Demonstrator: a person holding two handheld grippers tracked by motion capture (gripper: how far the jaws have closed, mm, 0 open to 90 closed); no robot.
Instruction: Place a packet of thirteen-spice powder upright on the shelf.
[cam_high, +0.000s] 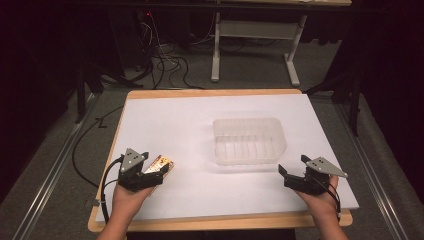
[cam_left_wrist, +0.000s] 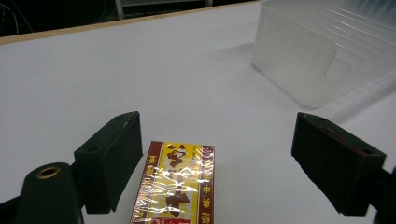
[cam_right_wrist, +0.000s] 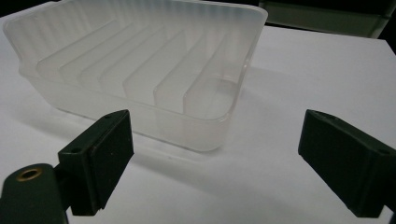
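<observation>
My left gripper (cam_high: 150, 176) has its black fingers (cam_left_wrist: 109, 158) wide open. A small yellow and red box wrapped in shiny plastic (cam_left_wrist: 175, 186) lies flat on the white desk (cam_high: 190, 120) between them, close to one finger but not squeezed. My right gripper (cam_high: 292, 177) is open too and holds nothing. It points at the clear plastic tub with ribs inside (cam_right_wrist: 140, 70), which sits in the middle of the desk, near the right gripper.

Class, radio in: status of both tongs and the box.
Left tongs open, straddling yellow box. Right tongs open, facing clear tray. Nothing between.
</observation>
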